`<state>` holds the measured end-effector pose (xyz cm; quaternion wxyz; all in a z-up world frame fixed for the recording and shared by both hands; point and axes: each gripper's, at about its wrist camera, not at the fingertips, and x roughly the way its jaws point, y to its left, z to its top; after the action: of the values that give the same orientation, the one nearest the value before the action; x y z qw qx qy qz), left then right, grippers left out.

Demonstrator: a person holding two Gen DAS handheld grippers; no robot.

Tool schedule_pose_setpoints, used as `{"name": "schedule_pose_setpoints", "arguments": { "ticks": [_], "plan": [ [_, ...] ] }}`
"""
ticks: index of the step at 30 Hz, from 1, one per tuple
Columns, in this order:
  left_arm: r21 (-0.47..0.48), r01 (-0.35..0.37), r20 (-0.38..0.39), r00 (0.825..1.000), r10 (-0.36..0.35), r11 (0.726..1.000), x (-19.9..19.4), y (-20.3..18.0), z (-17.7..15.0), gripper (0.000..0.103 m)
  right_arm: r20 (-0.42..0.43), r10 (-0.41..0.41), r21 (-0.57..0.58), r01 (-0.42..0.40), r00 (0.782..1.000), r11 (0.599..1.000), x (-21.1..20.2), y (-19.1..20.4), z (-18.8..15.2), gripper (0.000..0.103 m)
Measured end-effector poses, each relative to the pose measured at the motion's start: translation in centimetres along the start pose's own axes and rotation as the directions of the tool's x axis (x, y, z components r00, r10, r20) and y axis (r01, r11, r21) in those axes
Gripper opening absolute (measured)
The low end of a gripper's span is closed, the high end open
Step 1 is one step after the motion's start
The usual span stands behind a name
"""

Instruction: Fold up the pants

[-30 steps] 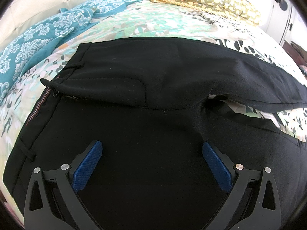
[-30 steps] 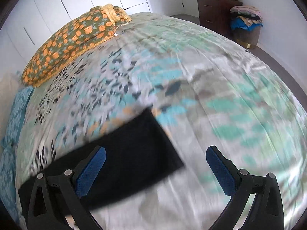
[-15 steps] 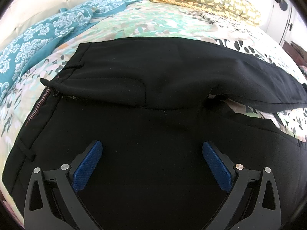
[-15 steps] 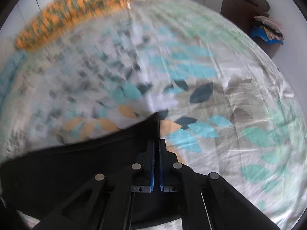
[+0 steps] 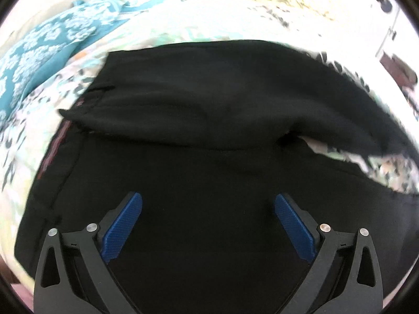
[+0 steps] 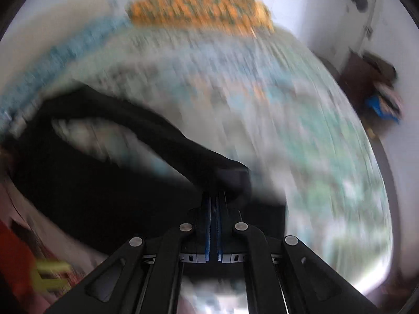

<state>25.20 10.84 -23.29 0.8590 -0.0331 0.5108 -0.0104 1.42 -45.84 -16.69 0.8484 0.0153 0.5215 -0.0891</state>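
Note:
Black pants (image 5: 209, 120) lie on a floral bedspread (image 5: 31, 120), waistband to the left, the two legs running off to the right with a gap between them. My left gripper (image 5: 208, 225) is open, its blue pads (image 5: 123, 227) hovering over the near hip area. In the right wrist view, which is heavily blurred, my right gripper (image 6: 216, 204) is shut on the end of a pant leg (image 6: 225, 172) and holds it lifted above the bed, the leg trailing back to the left.
A teal patterned blanket (image 5: 49, 44) lies at the far left. An orange and olive pillow (image 6: 199, 10) is at the head of the bed. A dark dresser with piled clothes (image 6: 374, 83) stands by the wall on the right.
My right gripper closed on the pant leg hem and has lifted and swung it toward the waist. The far leg has shifted in the left wrist view. My left gripper stays open.

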Motion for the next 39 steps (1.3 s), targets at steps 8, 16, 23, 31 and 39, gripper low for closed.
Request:
{"name": "schedule_pose_setpoints", "arguments": {
  "ticks": [8,16,23,31,39],
  "plan": [
    [-0.133,0.125,0.08,0.99,-0.115,0.983,-5.2,5.4,-3.1,0.102,0.021,-0.105,0.288,0.094,0.994,0.953,-3.2,-1.8,-1.8,0.066],
    [-0.258,0.199,0.086,0.98,-0.182,0.946,-5.1,6.4,-4.5,0.102,0.28,0.426,0.638,-0.498,0.86,0.586,-0.5,5.8,-1.6,0.083],
    [-0.188,0.157,0.083,0.986,-0.144,0.97,-5.2,6.1,-4.8,0.102,0.249,0.277,0.796,-0.359,0.928,0.487,5.6,4.6,-4.3,0.083],
    [-0.219,0.128,0.072,0.991,-0.114,0.967,-4.8,6.6,-4.9,0.102,0.232,0.116,0.832,-0.259,0.966,0.491,5.5,2.4,-3.5,0.069],
    [-0.052,0.135,0.022,0.991,-0.134,0.989,-5.3,2.2,-3.8,0.102,0.283,0.048,0.739,-0.25,0.958,0.626,2.4,3.2,-2.5,0.008]
  ]
}}
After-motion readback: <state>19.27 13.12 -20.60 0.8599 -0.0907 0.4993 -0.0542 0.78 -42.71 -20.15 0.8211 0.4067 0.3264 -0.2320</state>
